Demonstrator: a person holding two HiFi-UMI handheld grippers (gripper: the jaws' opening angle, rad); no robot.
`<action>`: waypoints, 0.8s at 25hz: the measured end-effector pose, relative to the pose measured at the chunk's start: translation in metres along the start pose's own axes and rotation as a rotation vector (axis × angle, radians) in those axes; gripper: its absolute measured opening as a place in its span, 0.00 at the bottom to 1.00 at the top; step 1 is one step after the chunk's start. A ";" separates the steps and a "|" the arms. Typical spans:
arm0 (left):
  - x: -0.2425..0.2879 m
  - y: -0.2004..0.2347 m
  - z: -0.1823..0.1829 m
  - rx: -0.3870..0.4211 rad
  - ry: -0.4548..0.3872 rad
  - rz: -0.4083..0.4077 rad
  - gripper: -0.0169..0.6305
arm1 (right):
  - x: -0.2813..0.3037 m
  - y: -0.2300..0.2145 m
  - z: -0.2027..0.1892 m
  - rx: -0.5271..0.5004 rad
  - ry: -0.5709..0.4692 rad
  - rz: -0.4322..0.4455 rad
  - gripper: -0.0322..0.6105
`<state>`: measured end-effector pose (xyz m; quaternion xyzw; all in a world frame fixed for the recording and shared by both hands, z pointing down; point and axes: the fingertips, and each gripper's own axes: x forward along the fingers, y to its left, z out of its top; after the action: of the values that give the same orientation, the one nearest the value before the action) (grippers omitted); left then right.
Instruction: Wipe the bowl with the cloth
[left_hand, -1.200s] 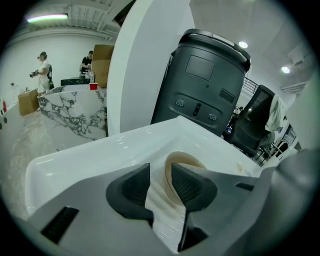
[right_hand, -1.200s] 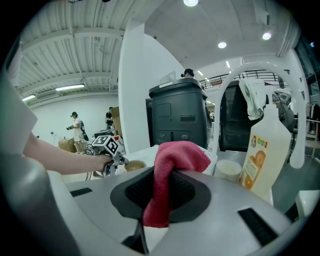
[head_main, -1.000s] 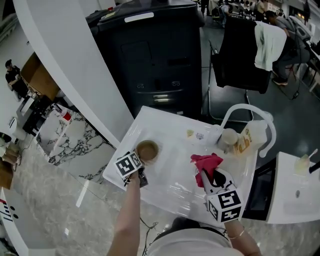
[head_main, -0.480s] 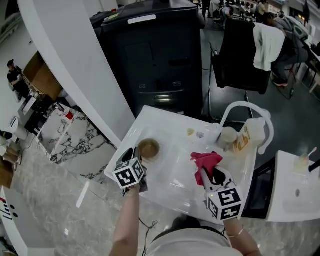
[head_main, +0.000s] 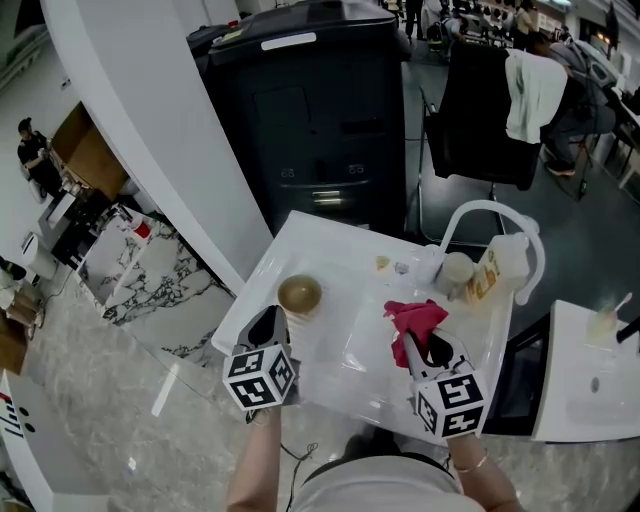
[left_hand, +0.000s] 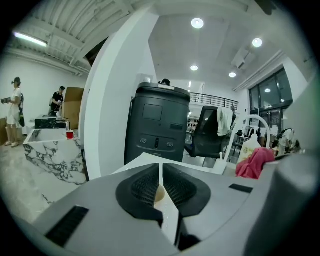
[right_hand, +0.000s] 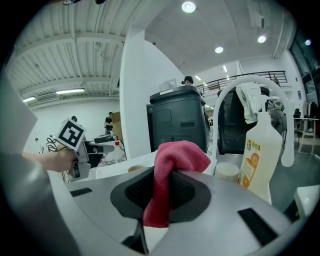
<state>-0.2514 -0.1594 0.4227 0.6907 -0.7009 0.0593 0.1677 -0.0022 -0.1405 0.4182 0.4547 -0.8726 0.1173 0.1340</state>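
My left claw has just been closing and is standing narrow, its pads leaving only a thin slit with nothing pinched in it. Through that slit its own view is giving me just a tan sliver. The head view is showing what that one cannot: the bowl sitting whole and upright on the white tabletop, just ahead of the claw's tips and apart from them. My right claw is clamping the red cloth, with a fold hanging down between the pads and the rest bunching over them. The head view is reducing this to a red heap in front of the claw. The right claw view is also catching the orange-labelled bottle close beside the cloth, and the left claw's marker cube off to its left.
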 end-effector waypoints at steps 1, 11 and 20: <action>-0.004 -0.004 0.002 0.007 -0.009 -0.008 0.08 | -0.001 0.001 0.001 0.003 -0.004 0.000 0.16; -0.040 -0.041 0.005 0.050 -0.046 -0.086 0.07 | -0.015 0.013 0.006 0.003 -0.031 0.026 0.16; -0.060 -0.047 -0.001 0.048 -0.048 -0.085 0.07 | -0.026 0.011 0.012 -0.001 -0.055 0.024 0.15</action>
<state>-0.2056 -0.1043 0.3975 0.7248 -0.6732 0.0525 0.1366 0.0021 -0.1181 0.3974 0.4471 -0.8815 0.1057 0.1087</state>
